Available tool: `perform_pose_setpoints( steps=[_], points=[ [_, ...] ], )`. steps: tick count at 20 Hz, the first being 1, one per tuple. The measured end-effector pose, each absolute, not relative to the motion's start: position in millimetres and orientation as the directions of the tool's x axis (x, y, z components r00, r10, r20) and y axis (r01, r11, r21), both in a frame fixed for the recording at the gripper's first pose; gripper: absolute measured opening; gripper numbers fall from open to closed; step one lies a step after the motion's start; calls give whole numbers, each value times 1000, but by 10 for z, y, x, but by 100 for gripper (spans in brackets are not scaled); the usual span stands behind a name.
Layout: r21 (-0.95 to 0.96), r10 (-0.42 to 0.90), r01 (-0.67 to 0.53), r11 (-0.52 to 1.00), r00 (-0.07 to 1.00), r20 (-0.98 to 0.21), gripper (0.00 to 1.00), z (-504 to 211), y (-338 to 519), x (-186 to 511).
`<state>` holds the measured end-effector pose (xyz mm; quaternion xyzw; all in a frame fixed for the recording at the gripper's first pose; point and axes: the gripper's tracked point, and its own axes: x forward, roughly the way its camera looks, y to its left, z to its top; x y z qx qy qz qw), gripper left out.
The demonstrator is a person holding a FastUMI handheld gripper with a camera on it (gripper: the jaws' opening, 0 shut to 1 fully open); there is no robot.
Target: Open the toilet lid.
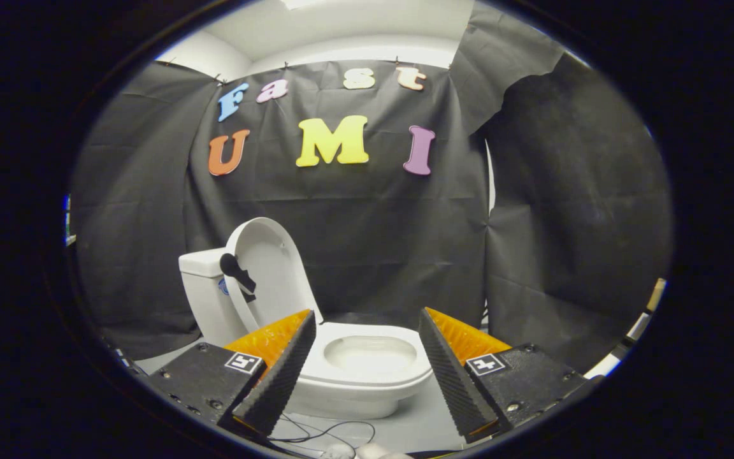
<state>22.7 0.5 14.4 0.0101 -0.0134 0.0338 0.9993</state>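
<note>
Lid [271,268] stands upright against the tank [204,293], at about ten o'clock from the gripper [367,363], so the opening looks done or nearly so. Gripper fingers are spread wide and hold nothing; the bowl [370,360] sits just ahead, between them. A dark handle [236,271] sticks out from the lid's near edge. I judge the step in hand to be a clean release: draw straight back toward six o'clock, jaws kept wide, without brushing the lid, which could tip forward if it is not leaning past vertical. Watch the thin cable [322,433] on the floor below the fingers, since it could snag.

Count: one toilet, one lid, one tank, one handle, one cable, two fingers.
</note>
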Motion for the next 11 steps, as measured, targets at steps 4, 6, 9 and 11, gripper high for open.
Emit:
perform_pose_setpoints(
  steps=[4, 6, 9, 11],
  points=[
    [32, 66, -66, 997, 998, 15, 100, 123, -10, 228],
    [38, 65, -65, 997, 998, 7, 100, 95, -34, 231],
    [38, 65, -65, 997, 998, 5, 100, 101, -30, 223],
    [38, 61, -61, 997, 998, 5, 100, 107, -55, 241]
  ],
)
